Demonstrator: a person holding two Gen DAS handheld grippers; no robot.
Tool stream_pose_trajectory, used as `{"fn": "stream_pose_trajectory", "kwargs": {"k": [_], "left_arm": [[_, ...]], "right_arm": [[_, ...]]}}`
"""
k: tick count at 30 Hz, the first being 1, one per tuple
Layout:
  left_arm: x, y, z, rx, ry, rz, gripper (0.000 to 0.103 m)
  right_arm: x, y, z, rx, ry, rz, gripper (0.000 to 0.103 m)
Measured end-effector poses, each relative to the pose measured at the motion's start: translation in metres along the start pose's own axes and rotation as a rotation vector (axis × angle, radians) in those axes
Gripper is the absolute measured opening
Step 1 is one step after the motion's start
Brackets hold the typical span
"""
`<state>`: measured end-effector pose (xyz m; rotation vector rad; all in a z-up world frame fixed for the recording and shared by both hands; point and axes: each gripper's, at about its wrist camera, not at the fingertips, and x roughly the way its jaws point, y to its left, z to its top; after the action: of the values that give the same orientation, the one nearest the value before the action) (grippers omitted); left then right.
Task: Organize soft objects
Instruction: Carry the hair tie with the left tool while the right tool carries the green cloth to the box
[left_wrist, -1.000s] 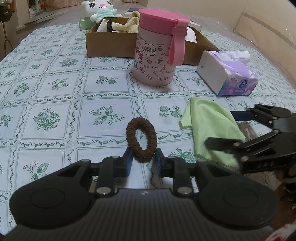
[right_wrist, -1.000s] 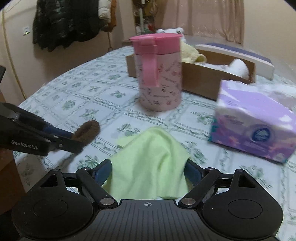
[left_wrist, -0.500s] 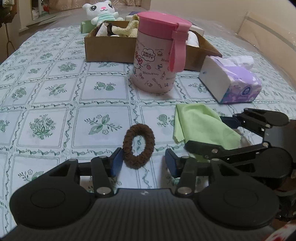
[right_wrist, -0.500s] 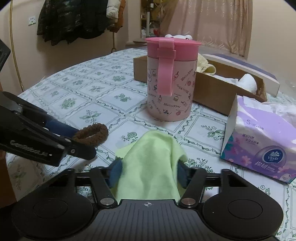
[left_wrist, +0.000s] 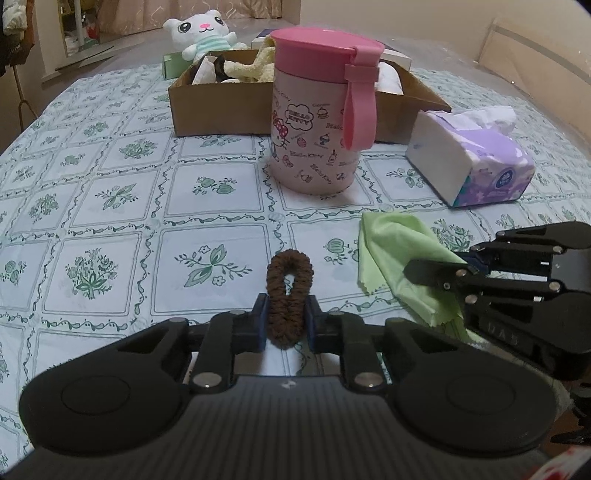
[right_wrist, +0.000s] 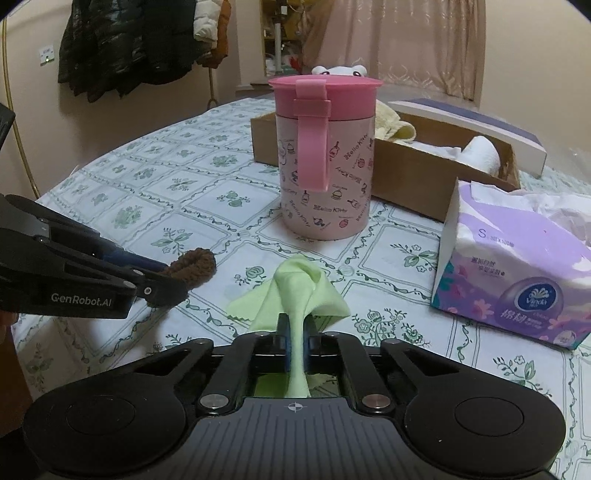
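2 grippers work low over a table (left_wrist: 110, 177) covered in a green floral checked cloth. At its far side, a cardboard box (left_wrist: 221, 107) holds pale towels and other soft items, with a white plush cat (left_wrist: 201, 33) behind it. In front of the box stands a pink lidded Hello Kitty container (left_wrist: 317, 122), upright, strap hanging down its side. To its right lies a purple tissue pack (right_wrist: 517, 273), tissue sticking out the top. The green cloth (right_wrist: 299, 291) is bunched into a peak, front fold drawn up off the table and pinched between the closed fingers of the right gripper (right_wrist: 295, 343), which points level toward the container. Left of it, well apart, the left gripper (left_wrist: 286, 321) sits level, clamped on the near end of the brown scrunchie (left_wrist: 288, 291), squeezing the loop narrow; its far end sticks out forward.
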<state>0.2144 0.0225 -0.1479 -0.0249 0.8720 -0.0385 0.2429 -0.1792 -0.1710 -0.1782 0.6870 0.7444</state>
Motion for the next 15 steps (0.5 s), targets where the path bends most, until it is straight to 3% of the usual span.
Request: {"fn": "stream_pose_trajectory", "kwargs": {"k": [15], "left_arm": [[-0.016,-0.016,0.006,0.039,-0.034,-0.018,0.016]], "right_arm": [[-0.025,-0.009,-0.004,0.069,-0.018,-0.018,0.003]]}}
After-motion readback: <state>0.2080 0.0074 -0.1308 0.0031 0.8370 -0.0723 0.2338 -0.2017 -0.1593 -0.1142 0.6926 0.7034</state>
